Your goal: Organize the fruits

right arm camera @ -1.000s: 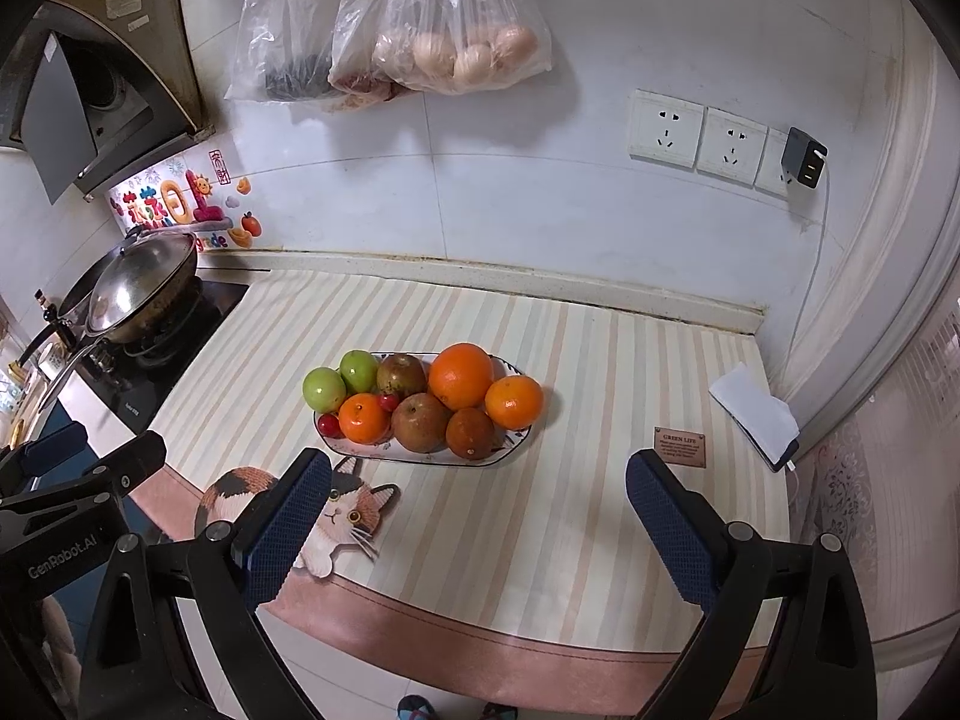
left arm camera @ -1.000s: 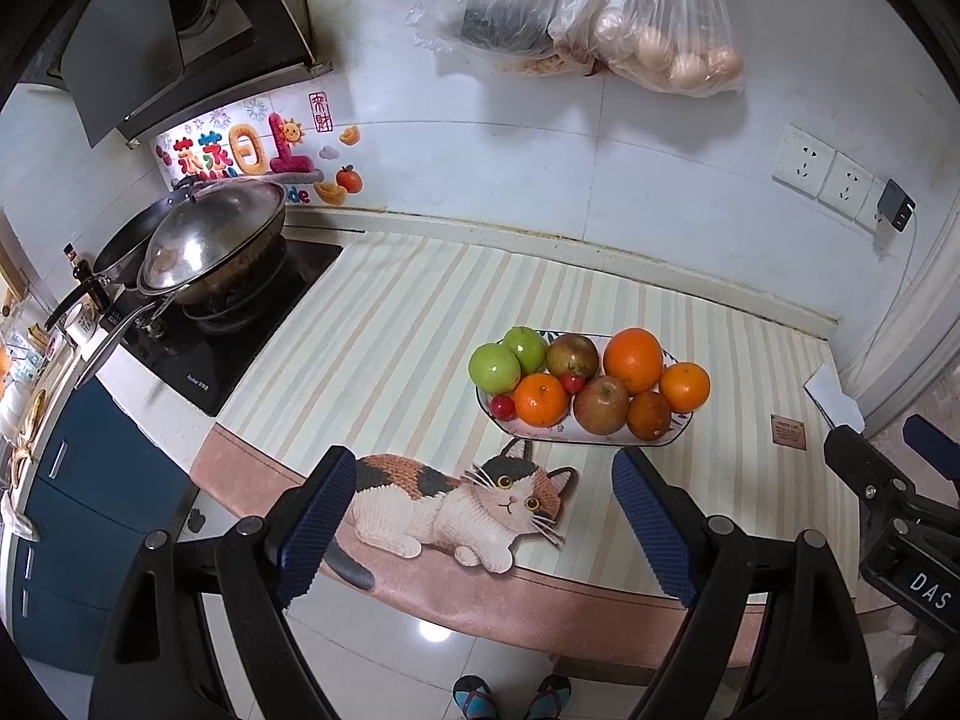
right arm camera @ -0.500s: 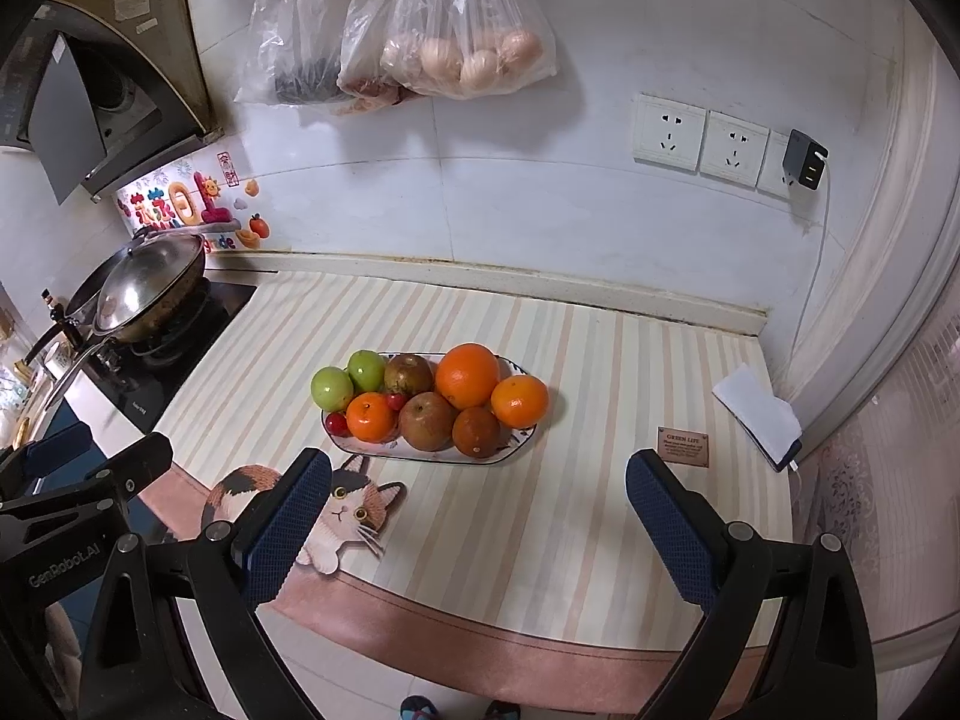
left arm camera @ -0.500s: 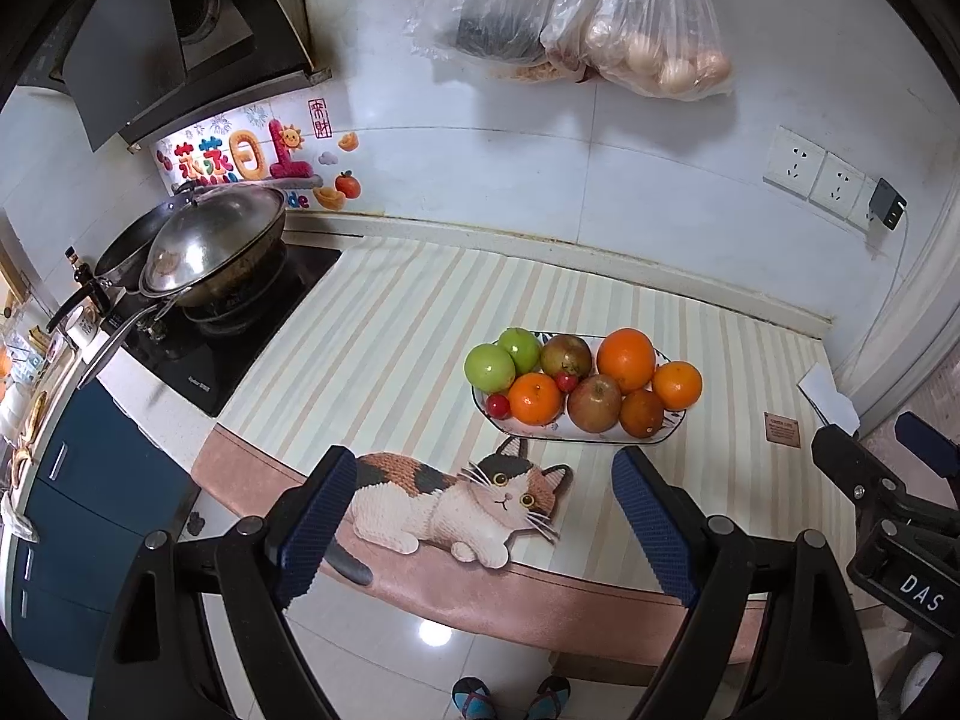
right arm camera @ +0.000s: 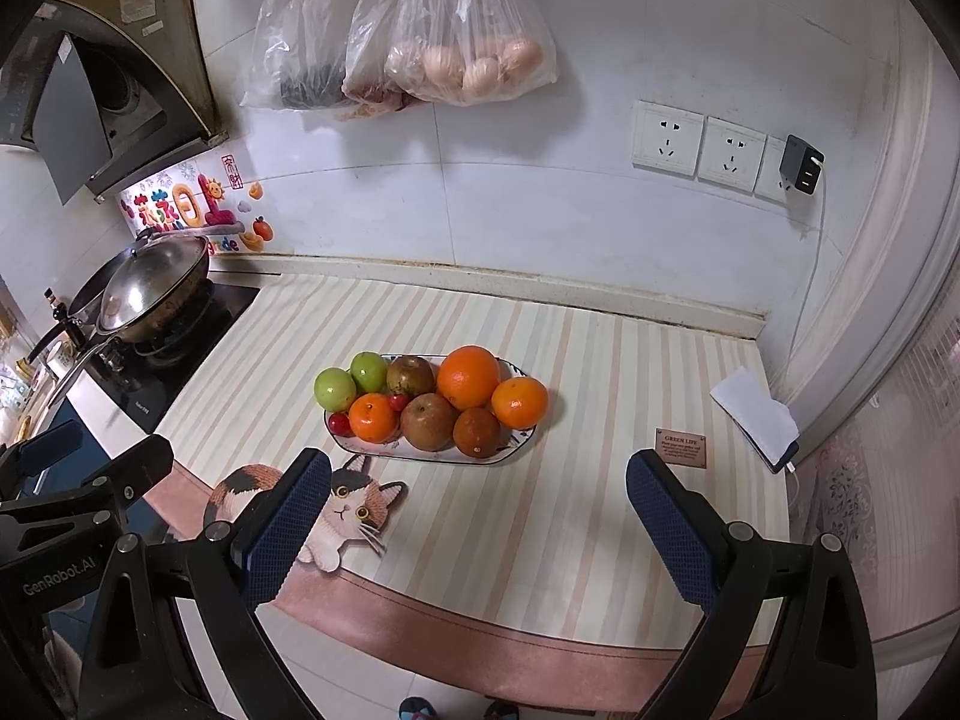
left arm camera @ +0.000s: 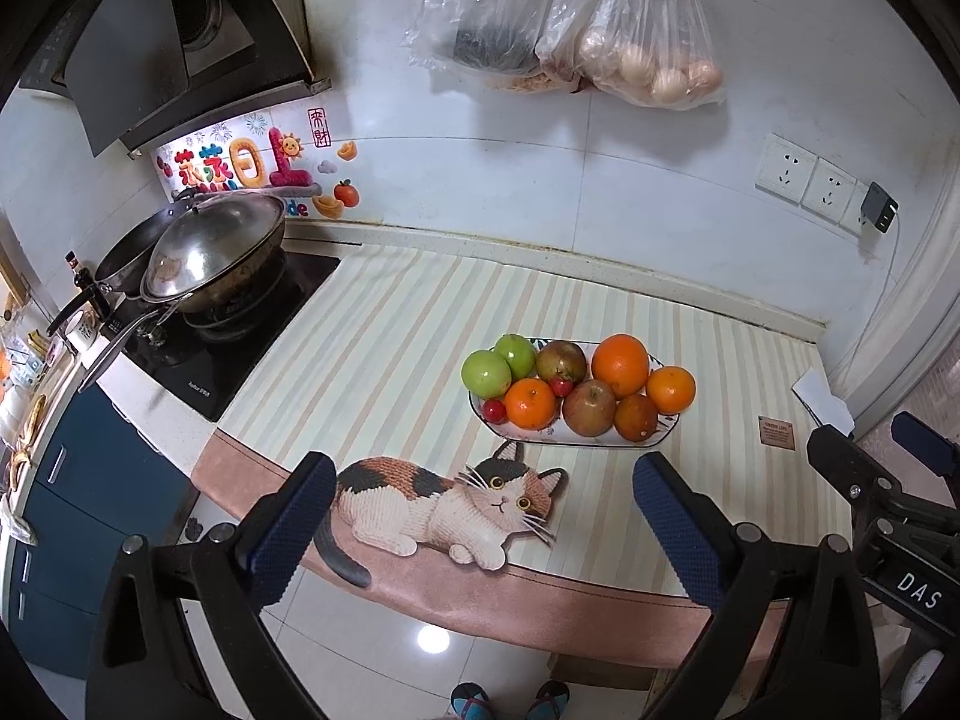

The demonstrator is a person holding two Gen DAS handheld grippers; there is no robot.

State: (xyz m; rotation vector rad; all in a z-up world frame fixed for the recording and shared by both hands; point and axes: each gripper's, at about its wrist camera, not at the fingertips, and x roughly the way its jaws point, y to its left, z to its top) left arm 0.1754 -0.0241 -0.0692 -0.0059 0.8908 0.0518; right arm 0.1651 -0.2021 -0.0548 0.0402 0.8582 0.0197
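An oval white plate (left arm camera: 654, 427) (right arm camera: 521, 441) sits mid-counter on a striped mat, piled with fruit: two green apples (left arm camera: 486, 373) (right arm camera: 335, 389), oranges (left arm camera: 620, 364) (right arm camera: 468, 377), brownish apples (left arm camera: 589, 407) (right arm camera: 428, 421) and small red fruits (left arm camera: 494, 410). My left gripper (left arm camera: 483, 510) is open and empty, held above the counter's front edge, short of the plate. My right gripper (right arm camera: 477, 504) is open and empty, also in front of the plate. Each gripper shows at the edge of the other's view.
A cat-shaped mat (left arm camera: 444, 504) (right arm camera: 354, 501) lies at the counter's front. A wok with lid (left arm camera: 210, 252) (right arm camera: 150, 288) stands on the stove at the left. Plastic bags (left arm camera: 630, 42) (right arm camera: 456, 48) hang on the wall. A phone with paper (right arm camera: 759, 420) lies at the right.
Both grippers have drawn back and risen slightly, so the plate sits a little farther off. Both stay open and empty. Nothing on the counter has moved.
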